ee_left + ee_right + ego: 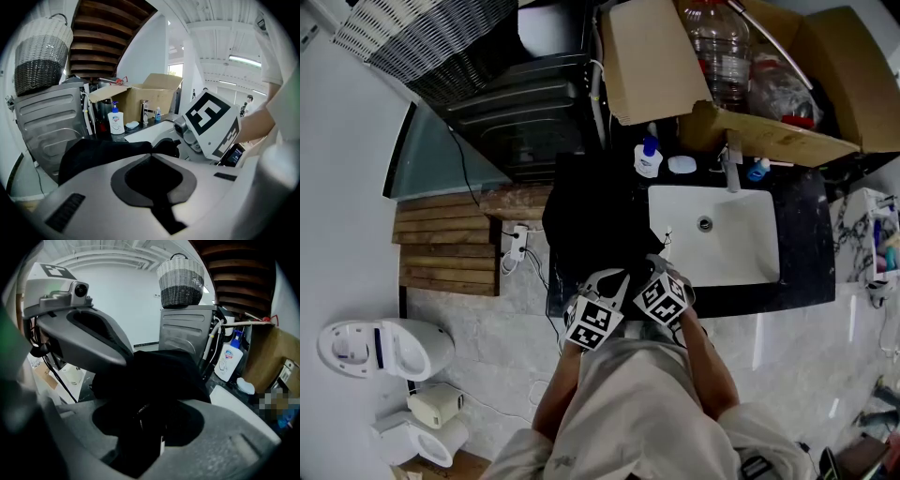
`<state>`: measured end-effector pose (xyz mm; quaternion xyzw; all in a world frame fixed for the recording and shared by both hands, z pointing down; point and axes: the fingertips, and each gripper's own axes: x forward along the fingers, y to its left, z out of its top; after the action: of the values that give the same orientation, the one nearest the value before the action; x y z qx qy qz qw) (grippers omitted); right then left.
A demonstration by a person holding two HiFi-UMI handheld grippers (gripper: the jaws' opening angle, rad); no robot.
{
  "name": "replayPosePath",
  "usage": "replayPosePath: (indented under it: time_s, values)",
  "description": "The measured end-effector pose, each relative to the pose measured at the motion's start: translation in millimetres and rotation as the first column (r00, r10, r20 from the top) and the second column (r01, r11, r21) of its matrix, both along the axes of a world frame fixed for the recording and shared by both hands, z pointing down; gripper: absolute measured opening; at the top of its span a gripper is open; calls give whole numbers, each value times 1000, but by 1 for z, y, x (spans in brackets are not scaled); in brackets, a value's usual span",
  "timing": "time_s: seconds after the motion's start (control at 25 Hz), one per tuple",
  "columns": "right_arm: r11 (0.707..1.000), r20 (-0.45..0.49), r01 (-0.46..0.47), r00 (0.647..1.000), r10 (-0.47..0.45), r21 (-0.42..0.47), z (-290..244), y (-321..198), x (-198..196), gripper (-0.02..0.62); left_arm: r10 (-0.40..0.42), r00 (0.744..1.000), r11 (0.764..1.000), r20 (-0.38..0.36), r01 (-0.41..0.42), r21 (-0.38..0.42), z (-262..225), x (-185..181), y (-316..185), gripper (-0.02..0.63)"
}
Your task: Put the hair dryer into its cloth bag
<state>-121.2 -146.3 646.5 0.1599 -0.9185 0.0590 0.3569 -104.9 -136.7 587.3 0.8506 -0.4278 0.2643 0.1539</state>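
One cloth bag lies on the counter, left of one sink. Of two grippers, the left gripper tilts downward, jaws together on the bag's edge. The right gripper tilts likewise, clamping one dark hair dryer at the bag.
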Motion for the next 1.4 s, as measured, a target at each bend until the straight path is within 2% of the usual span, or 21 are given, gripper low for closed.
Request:
replayPosePath:
  time_s: [0.32, 0.68, 1.08, 1.4]
  values:
    - [999, -28, 8, 1000, -7, 44, 7, 7, -2, 197, -8, 1000, 1000, -4, 8, -21, 8, -2, 6, 6]
    - [999, 11, 0, 1000, 0, 47, -1, 11, 6, 204, -15, 1000, 1000, -4, 14, -24, 9, -4, 7, 6]
    - [998, -7, -1, 1000, 2, 62, -7, 22, 24, 212, -19, 1000, 1000, 2, 19, -19, 11, -4, 8, 6]
    - [998, 8, -40, 999, 40, 50, -12, 31, 48, 229, -21, 1000, 999, -2, 21, -27, 13, -4, 9, 6]
